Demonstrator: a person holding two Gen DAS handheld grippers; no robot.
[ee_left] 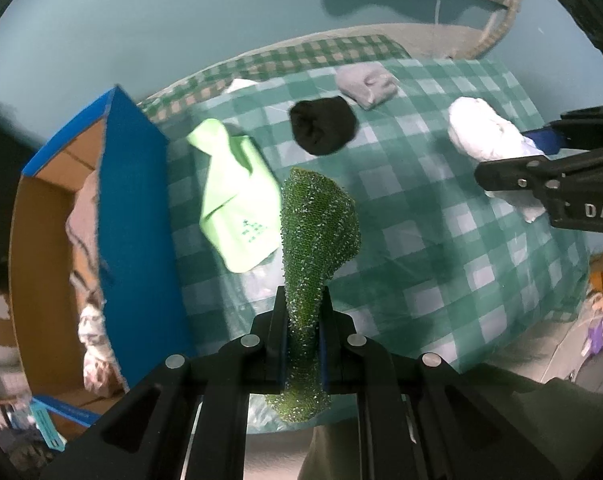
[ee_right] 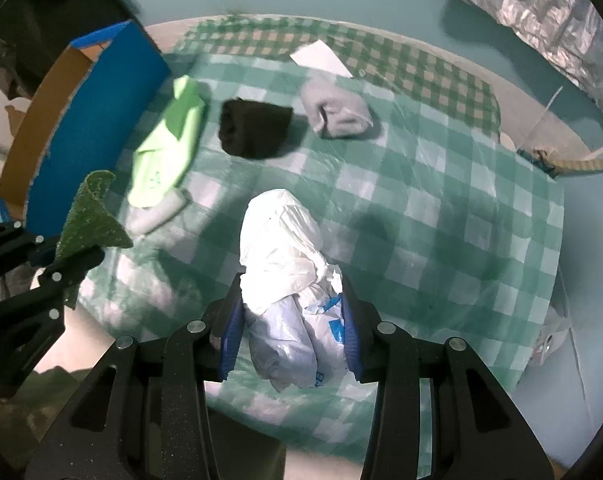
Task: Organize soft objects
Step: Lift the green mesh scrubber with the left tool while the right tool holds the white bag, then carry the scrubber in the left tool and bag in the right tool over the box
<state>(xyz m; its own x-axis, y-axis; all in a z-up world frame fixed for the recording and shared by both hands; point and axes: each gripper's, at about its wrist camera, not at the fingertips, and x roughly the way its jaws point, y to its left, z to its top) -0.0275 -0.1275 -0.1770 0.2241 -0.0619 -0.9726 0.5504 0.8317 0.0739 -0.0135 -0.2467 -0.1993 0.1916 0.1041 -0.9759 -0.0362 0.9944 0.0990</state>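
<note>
My left gripper (ee_left: 301,344) pinches the green scrubber (ee_left: 317,236) beside the blue box (ee_left: 137,200); my right gripper (ee_right: 289,328) clamps white bags (ee_right: 285,248) over the checked tabletop's (ee_right: 461,216) bare middle.

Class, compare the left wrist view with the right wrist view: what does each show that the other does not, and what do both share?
Only the left wrist view shows inside the blue-sided cardboard box, where crumpled cloth lies. Only the right wrist view shows a small white roll beside the light green cloth. Both show the left gripper clamping the green scrubber, the right gripper clamping the white plastic bundle, the black cloth, the grey cloth and the checked tablecloth.
</note>
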